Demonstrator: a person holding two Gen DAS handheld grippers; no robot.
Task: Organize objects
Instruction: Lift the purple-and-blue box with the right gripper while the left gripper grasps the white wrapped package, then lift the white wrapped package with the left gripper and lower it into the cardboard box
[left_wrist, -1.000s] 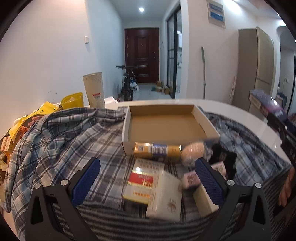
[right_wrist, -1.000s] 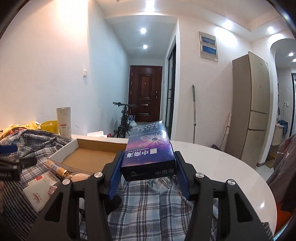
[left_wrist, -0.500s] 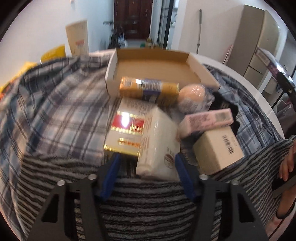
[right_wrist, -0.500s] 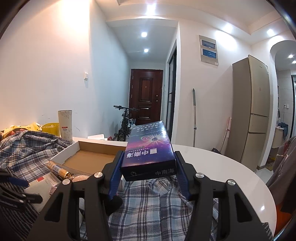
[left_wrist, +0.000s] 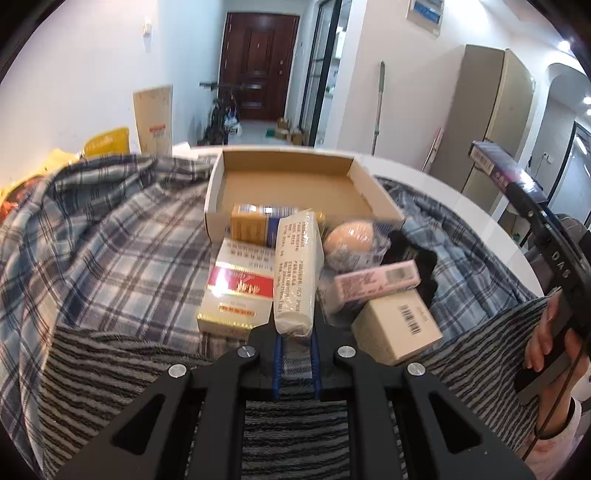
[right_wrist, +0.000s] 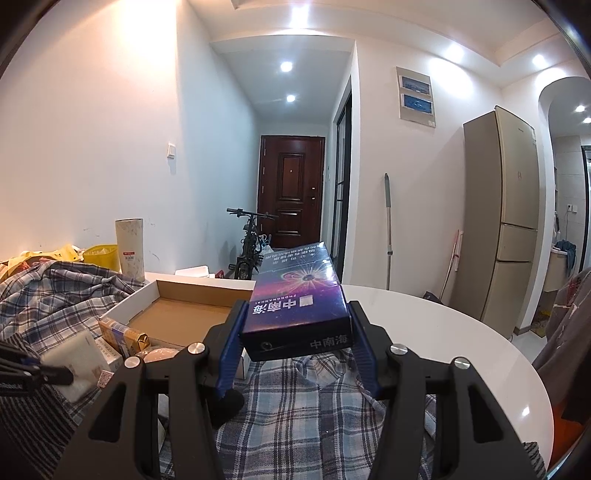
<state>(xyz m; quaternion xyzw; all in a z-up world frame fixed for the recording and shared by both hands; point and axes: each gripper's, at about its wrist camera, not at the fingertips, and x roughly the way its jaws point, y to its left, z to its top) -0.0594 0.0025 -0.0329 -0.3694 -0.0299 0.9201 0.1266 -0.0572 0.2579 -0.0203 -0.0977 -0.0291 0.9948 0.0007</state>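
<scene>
The left gripper (left_wrist: 294, 341) has closed, pinching the white packet's (left_wrist: 296, 273) near end.

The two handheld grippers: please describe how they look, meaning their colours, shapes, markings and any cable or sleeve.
Both the left gripper and the right gripper have matte black angular frames with triangular cut-outs, silver round screw heads and blue ribbed fingers. In the left wrist view, the right gripper's black body bears white letters, and a thin dark cable runs past the hand. A white cuff shows at the wrist.

Packages (left_wrist: 295, 273) lie before the cardboard tray (left_wrist: 373, 192) (on cloths (left_wrist: 103, 243)).
</scene>
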